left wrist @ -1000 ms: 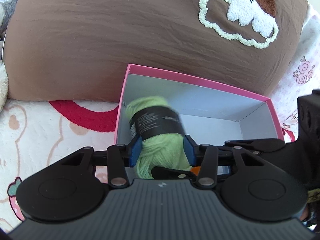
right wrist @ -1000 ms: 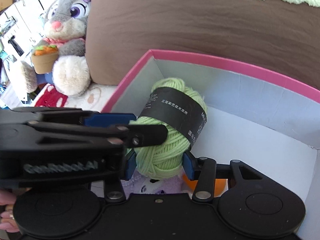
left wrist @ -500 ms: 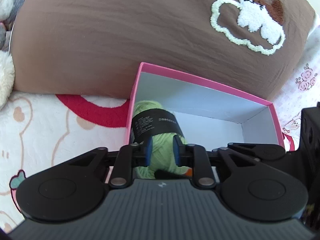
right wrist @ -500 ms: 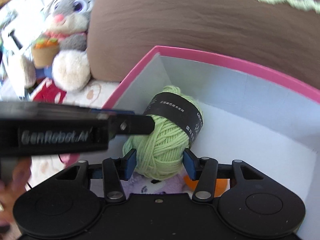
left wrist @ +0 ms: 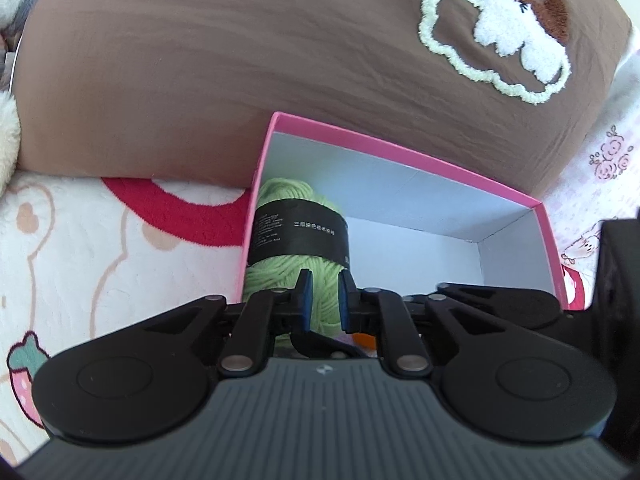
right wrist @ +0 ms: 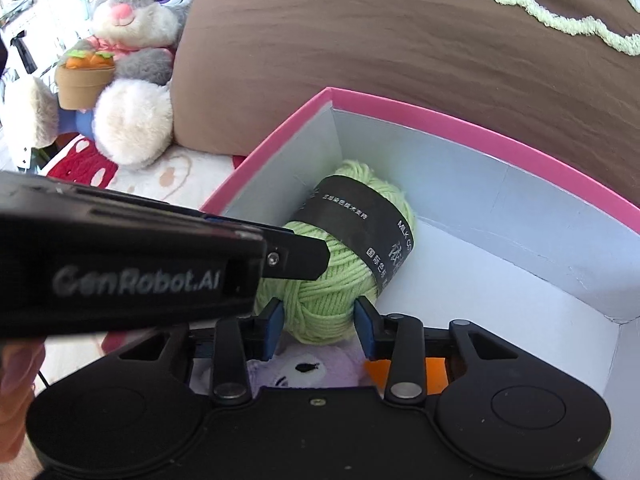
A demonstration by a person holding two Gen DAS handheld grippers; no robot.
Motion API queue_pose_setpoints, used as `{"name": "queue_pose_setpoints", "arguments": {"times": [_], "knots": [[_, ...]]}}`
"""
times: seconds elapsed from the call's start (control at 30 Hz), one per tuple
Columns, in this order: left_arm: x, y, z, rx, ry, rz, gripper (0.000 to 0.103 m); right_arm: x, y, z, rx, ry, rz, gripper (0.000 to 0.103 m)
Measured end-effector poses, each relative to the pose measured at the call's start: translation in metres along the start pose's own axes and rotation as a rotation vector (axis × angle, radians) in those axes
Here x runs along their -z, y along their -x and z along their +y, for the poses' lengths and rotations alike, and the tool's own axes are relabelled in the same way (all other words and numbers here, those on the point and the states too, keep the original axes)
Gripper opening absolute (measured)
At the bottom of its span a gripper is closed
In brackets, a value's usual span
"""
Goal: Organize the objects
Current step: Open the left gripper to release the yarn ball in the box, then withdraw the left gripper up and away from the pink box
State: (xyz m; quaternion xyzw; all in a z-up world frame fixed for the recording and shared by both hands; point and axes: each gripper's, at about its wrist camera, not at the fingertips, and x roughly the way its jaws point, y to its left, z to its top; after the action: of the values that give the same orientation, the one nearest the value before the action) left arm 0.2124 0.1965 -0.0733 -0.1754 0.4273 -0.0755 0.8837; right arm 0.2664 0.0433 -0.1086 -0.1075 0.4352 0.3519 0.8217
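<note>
A green yarn ball point(left wrist: 286, 208) with a black paper band lies in the left corner of a pink box with a white inside point(left wrist: 400, 152). It also shows in the right wrist view point(right wrist: 344, 248), inside the same box point(right wrist: 500, 136). My left gripper point(left wrist: 323, 298) is nearly closed and empty, its tips held above the ball's near end. It crosses the right wrist view from the left point(right wrist: 304, 254). My right gripper point(right wrist: 318, 322) is open, its pads on either side of the ball's near end. A purple plush point(right wrist: 304, 370) and an orange thing point(right wrist: 434, 368) lie under it.
A big brown cushion point(left wrist: 240, 60) with a fluffy cloud patch stands behind the box. A grey rabbit plush point(right wrist: 132, 40) holding a carrot pot sits at the far left. The box rests on a cream blanket point(left wrist: 80, 248) with red and pink prints.
My left gripper has let go of the yarn ball, closed its fingers and pulled back. The ball has dropped into the box's corner. My right gripper has stayed open around it.
</note>
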Motion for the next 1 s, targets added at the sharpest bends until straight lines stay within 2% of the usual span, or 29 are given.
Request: {"name": "queue_pose_setpoints", "arguments": {"times": [0.1,0.2,0.27,0.4,0.47,0.53,0.73,0.83,0.9,1.0], "knots": [[0.000,0.002,0.001,-0.014,0.018,0.018,0.013,0.008,0.018,-0.005,-0.014,0.022,-0.026,0.046],[-0.001,0.012,-0.005,-0.073,0.013,0.039,0.016,0.014,0.037,-0.007,-0.001,0.042,-0.060,0.046],[-0.001,0.023,-0.010,-0.060,0.019,0.025,0.023,0.018,0.051,-0.008,-0.006,0.042,-0.078,0.046],[0.000,0.038,-0.018,-0.058,0.029,0.020,0.026,0.022,0.073,-0.009,-0.009,0.030,-0.103,0.046],[0.003,0.049,-0.027,-0.094,0.012,0.012,0.032,0.023,0.085,-0.008,-0.009,0.035,-0.112,0.046],[0.006,0.063,-0.034,-0.091,0.000,0.005,0.039,0.025,0.100,-0.008,-0.005,0.038,-0.124,0.046],[0.014,0.094,-0.056,-0.119,-0.046,-0.034,0.048,0.029,0.137,0.002,0.009,0.077,-0.135,0.046],[0.018,0.102,-0.066,-0.127,-0.067,-0.037,0.050,0.034,0.148,0.002,0.032,0.043,-0.091,0.046],[0.021,0.107,-0.072,-0.143,-0.073,-0.038,0.050,0.038,0.158,0.001,0.021,0.027,-0.088,0.046],[0.028,0.117,-0.081,-0.167,-0.095,-0.048,0.057,0.044,0.172,0.002,0.017,0.019,-0.091,0.046]]}}
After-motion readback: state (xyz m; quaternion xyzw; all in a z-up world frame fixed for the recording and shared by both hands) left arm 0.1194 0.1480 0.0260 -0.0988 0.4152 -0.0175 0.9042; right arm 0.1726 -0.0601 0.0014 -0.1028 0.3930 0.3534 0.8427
